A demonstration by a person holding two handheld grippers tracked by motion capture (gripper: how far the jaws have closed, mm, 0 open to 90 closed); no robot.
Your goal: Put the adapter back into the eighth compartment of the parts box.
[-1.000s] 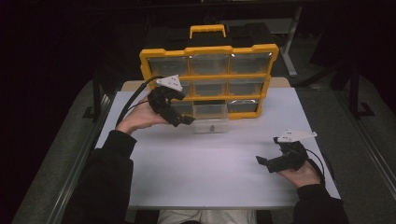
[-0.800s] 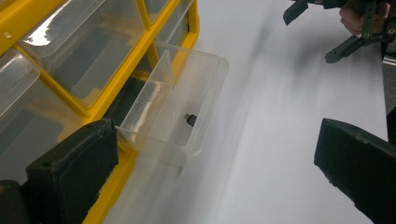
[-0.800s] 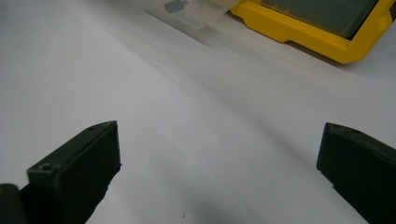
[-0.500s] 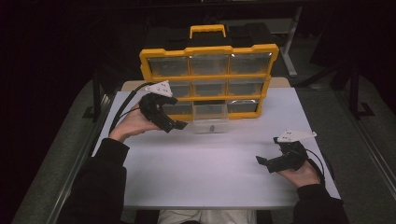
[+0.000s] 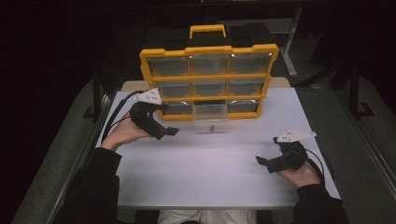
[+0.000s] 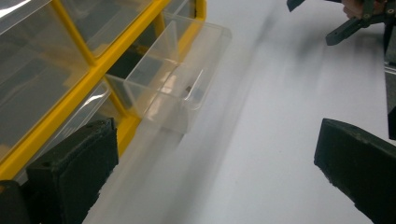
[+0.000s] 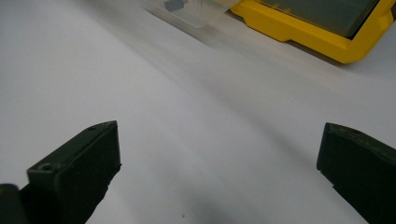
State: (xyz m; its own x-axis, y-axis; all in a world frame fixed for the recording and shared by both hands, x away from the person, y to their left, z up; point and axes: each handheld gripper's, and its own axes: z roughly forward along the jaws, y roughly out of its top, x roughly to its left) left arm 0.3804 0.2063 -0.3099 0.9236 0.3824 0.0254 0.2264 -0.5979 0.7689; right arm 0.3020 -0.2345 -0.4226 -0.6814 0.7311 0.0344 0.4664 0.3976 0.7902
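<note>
A yellow organizer (image 5: 208,50) with clear drawers stands upright at the back of the white table (image 5: 210,177). Its bottom middle drawer (image 5: 211,122) is pulled out and holds a small dark part (image 5: 211,127). My left gripper (image 5: 170,132) hovers open just left of that drawer, touching nothing. In the left gripper view the jaws of the left gripper (image 6: 215,140) stand wide apart, with the drawer (image 6: 177,88) ahead on the left. My right gripper (image 5: 264,163) rests open at the front right. The right gripper (image 7: 219,135) has bare table between its jaws.
The organizer's yellow frame (image 7: 299,28) and the drawer's front (image 7: 191,9) lie far ahead in the right gripper view. The other drawers are pushed in. A dark floor and metal stands surround the table.
My left gripper has drawn back from the open drawer, moving left and toward the person. The right gripper has stayed in place.
</note>
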